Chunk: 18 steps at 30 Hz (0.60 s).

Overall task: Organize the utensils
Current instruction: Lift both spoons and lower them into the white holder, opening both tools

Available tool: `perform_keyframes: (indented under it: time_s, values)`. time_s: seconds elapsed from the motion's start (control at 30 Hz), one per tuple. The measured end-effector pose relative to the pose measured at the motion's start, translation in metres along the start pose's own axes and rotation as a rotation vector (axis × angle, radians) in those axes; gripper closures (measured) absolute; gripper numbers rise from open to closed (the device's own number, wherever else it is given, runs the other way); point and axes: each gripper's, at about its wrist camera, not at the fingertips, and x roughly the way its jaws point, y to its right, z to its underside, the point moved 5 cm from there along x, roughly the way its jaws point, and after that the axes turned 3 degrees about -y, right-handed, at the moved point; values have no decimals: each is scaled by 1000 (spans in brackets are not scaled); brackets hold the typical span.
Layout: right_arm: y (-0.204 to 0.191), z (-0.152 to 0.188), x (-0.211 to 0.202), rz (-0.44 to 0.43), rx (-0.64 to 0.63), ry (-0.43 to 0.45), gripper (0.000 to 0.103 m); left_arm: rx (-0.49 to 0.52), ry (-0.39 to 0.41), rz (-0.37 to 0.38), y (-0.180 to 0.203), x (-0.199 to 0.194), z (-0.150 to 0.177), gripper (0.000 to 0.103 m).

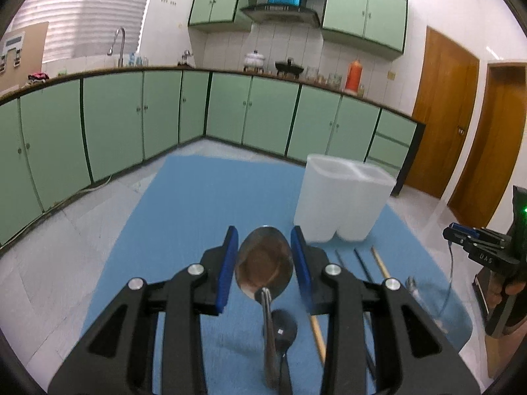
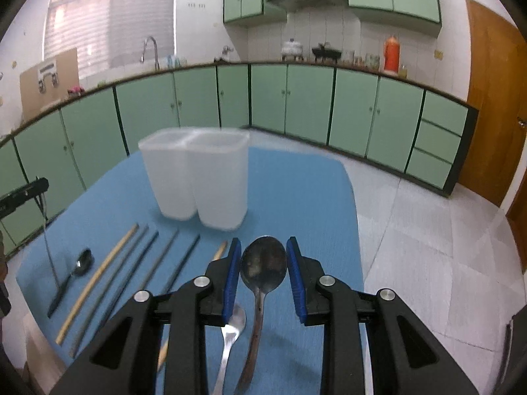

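A blue mat point(image 2: 296, 177) with rounded corners covers the floor in front of a run of pale green cabinets point(image 1: 115, 121) under a dark counter edge.

Near the mat's far edge stands a translucent white plastic holder point(image 2: 197, 177) with two open compartments side by side, smooth-walled and empty as far as can be seen.

The left gripper point(image 1: 264, 260) is clamped on a large steel spoon point(image 1: 264, 263), the polished bowl sitting between the blue pads and the handle running back towards the camera. The right gripper point(image 2: 263, 263) likewise grips a duller metal spoon point(image 2: 263, 266) by its bowl, held above the mat's near edge.

Flat on the mat, between the holder and the near edge, lie loose chopsticks, some dark point(image 2: 184, 260), some pale wood point(image 2: 98, 273), roughly parallel. A small dark-handled spoon point(image 2: 77, 270) lies beside them towards the left edge, and a silver spoon point(image 2: 230, 332) lies under the right gripper.

In the left view the other gripper's black body carries small lettering, too blurred to read with confidence.
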Motion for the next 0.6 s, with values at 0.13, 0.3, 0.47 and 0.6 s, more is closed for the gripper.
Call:
perform_keyframes:
  time_s: [0.13,0.3,0.47,0.6]
  values:
    - [-3,-15,-5,8,-6,68,75,16,49,5,9,-2,-14,71]
    - [-4,-31,-3,-3,8,108,75,30,81,21,23,3,-29,71]
    - [-7,-50,-5,-9,6,145,75,30,110,43,32,8,-46,71]
    - [-10,-72,-10,-14,-8,188,75,45,155,68,46,10,-72,71]
